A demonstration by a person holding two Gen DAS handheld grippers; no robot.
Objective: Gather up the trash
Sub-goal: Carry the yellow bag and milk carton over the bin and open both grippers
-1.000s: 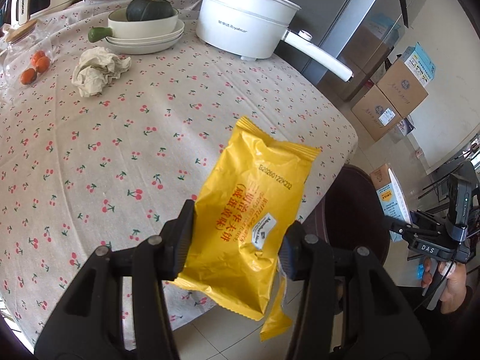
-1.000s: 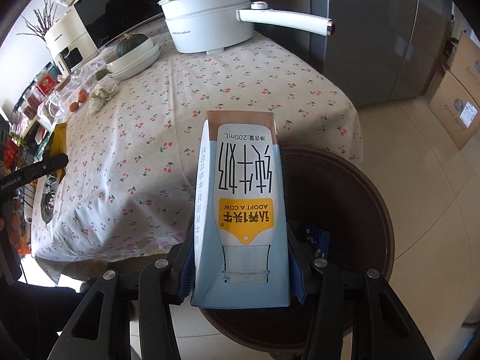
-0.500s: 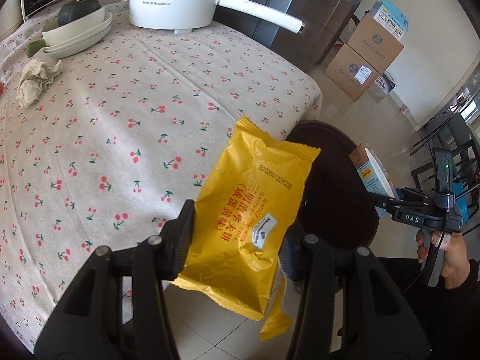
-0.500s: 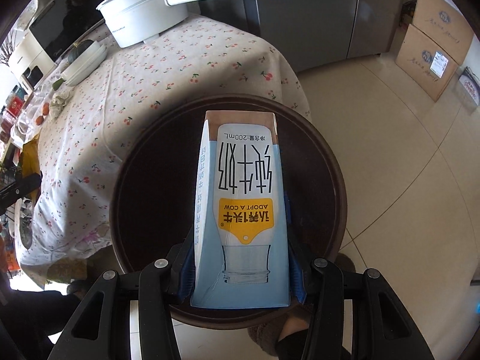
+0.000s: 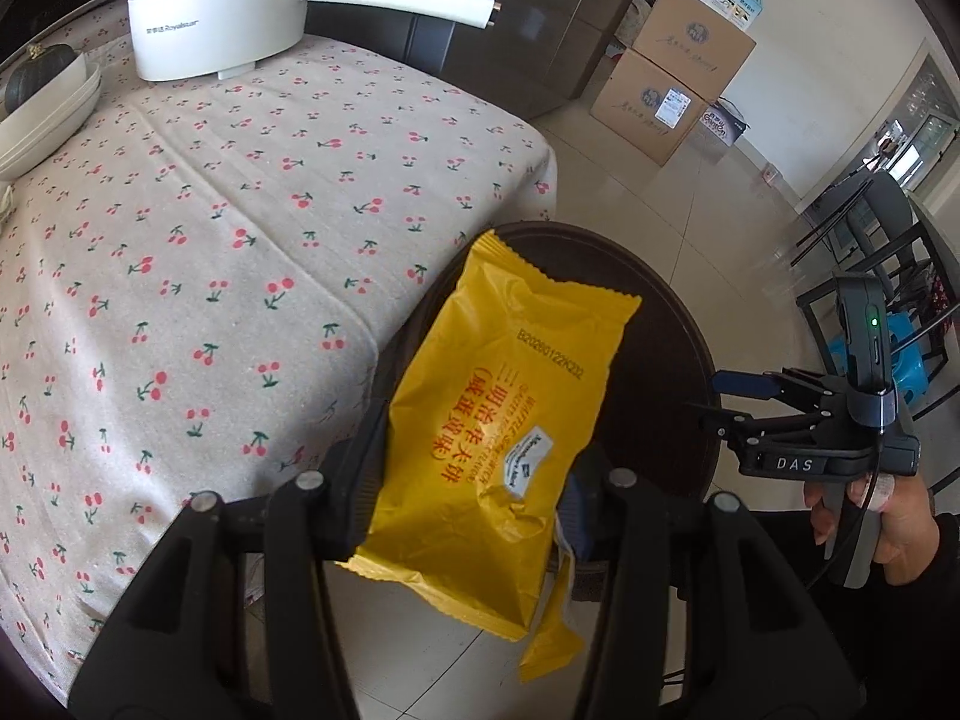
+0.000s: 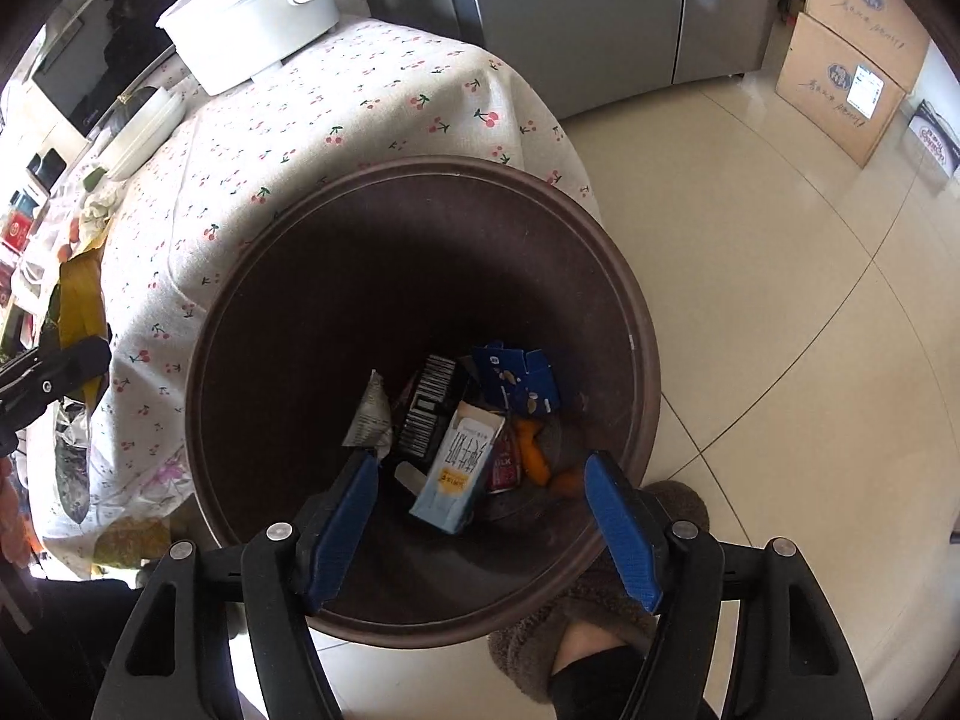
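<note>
Left gripper (image 5: pixel 468 498): angled steeply downward, its black jaws clamped on the lower half of a yellow snack wrapper (image 5: pixel 498 420), which stands up between them.
Yellow snack wrapper: held above the near left rim of the brown trash bin (image 5: pixel 678 360), just off the corner of the table; a torn strip hangs from its lower edge.
Right gripper (image 6: pixel 483 516): pointing almost straight down into the bin mouth, the blue-padded jaws spreading apart with nothing between the pads.
Right hand (image 5: pixel 888 516): seen from the left wrist view at the far right, wrapped round the grip handle, dark sleeve at the wrist.
Milk carton (image 6: pixel 459 468): lying tilted at the bottom of the bin, clear of both pads, among a blue box, a barcode packet and orange scraps.
Trash bin: round, dark brown, on the tiled floor against the hanging edge of the cherry-print tablecloth (image 5: pixel 210 240).
Table: holds a white electric pot (image 5: pixel 216 6) with a long handle at the far side, and stacked white bowls (image 5: pixel 42 114) at far left.
Floor: cardboard boxes (image 5: pixel 678 84) stacked at far right.
Foot: a fuzzy brown slipper (image 6: pixel 600 618) just beside the near rim of the bin.
</note>
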